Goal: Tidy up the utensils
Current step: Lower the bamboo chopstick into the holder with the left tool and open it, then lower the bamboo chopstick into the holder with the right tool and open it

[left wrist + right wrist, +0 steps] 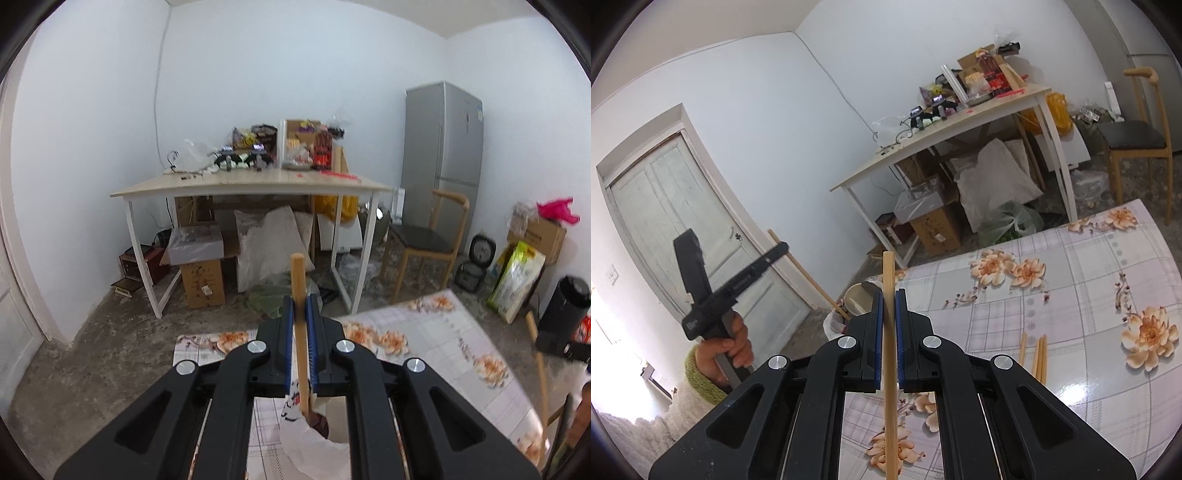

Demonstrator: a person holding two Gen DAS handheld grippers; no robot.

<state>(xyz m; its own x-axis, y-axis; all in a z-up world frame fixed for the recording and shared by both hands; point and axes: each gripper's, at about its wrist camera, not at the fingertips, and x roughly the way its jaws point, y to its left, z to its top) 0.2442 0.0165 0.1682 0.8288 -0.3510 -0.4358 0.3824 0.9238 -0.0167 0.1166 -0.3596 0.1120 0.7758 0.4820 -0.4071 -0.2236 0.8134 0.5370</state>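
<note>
My left gripper [300,299] is shut on a wooden chopstick [297,273] that stands nearly upright. Its lower end dips into a white holder [314,443] at the near edge of the floral tablecloth [443,339]. In the right wrist view a hand carries this left gripper [777,251], its chopstick [809,277] slanting down to the holder [855,297]. My right gripper [889,295] is shut on a second chopstick [891,424] above the cloth. Several loose chopsticks [1039,356] lie flat on the table just right of it.
Beyond the table stands a cluttered wooden desk [251,184] with boxes and bags under it. A wooden chair [424,240] and a grey fridge [443,140] are at the right. A white door [683,206] is at the left.
</note>
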